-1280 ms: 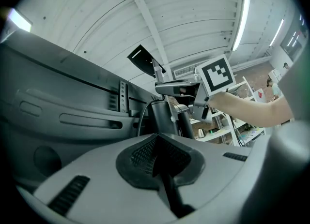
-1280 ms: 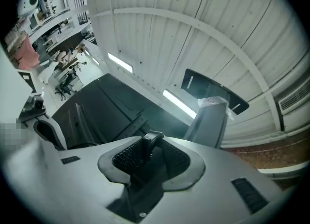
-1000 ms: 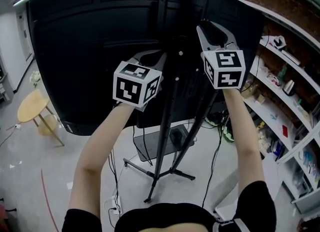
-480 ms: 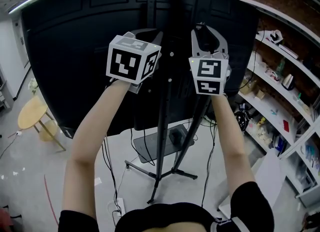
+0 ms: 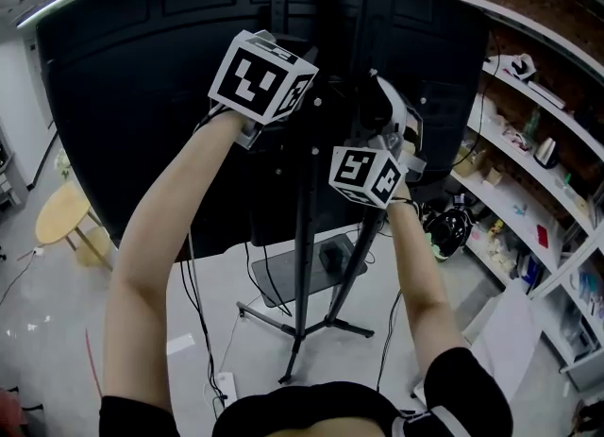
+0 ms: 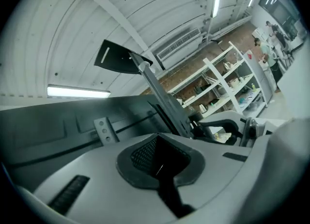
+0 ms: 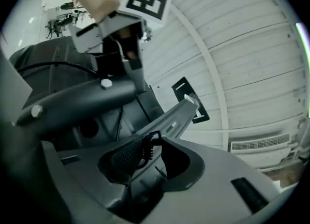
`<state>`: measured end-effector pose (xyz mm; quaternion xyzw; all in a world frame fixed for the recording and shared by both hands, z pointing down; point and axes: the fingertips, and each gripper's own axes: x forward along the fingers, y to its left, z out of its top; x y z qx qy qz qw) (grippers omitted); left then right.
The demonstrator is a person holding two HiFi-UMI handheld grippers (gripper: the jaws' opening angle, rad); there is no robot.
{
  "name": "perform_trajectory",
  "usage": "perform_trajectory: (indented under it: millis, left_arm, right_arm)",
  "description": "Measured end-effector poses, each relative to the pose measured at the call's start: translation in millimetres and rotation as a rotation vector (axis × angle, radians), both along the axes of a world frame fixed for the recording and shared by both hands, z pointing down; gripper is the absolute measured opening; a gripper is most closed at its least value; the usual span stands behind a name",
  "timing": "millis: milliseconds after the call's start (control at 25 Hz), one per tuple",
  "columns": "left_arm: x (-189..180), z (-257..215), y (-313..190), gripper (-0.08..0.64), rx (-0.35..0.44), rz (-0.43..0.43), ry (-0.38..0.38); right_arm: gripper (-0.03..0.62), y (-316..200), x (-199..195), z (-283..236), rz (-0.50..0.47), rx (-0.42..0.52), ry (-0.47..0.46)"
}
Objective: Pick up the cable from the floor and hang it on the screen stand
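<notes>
The right tongs [image 7: 151, 154] grip the cable [image 7: 144, 146] by its ribbed end, raised just beside the upright post of the screen stand [image 5: 304, 265], behind the black screen [image 5: 132, 95]. The left tongs [image 6: 160, 160], nearby, show only a narrow dark gap; whether they pinch anything cannot be told.

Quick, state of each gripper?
Left gripper: closed, nothing clearly held.
Right gripper: closed on the cable.
</notes>
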<state>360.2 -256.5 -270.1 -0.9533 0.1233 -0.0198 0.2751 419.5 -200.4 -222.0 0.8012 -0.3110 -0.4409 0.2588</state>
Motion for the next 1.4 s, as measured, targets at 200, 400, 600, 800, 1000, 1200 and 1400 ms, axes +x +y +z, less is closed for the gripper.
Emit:
perform_trajectory:
  millis: [200, 400, 600, 800, 1000, 1200, 1400]
  left_arm:
    - [14, 3, -2, 0.0, 0.025, 0.082, -0.119]
    - [-6, -15, 4, 0.0, 0.041, 0.069, 0.018]
    - [-34, -9, 22, 0.0, 0.029, 0.089, 0.109]
    - [-53, 20, 37, 0.0, 0.001, 0.114, 0.14]
    - [-70, 50, 52, 0.0, -0.002, 0.122, 0.149]
    - [-85, 93, 65, 0.0, -0.034, 0.13, 0.136]
    - [-102, 156, 78, 0.0, -0.09, 0.142, 0.139]
  right_arm:
    - [0.137, 13, -14, 16, -0.113, 0.036, -0.078]
    - [0.137, 22, -26, 32, -0.168, 0.032, -0.087]
    - [0.124, 25, -20, 59, -0.207, 0.036, -0.188]
    - [0.126, 23, -35, 76, -0.34, 0.101, -0.297]
    - [0.126, 34, -31, 107, -0.354, 0.134, -0.402]
    - [0.126, 38, -48, 154, -0.311, 0.064, -0.415]
    - [0.126, 50, -74, 214, -0.282, -0.013, -0.495]
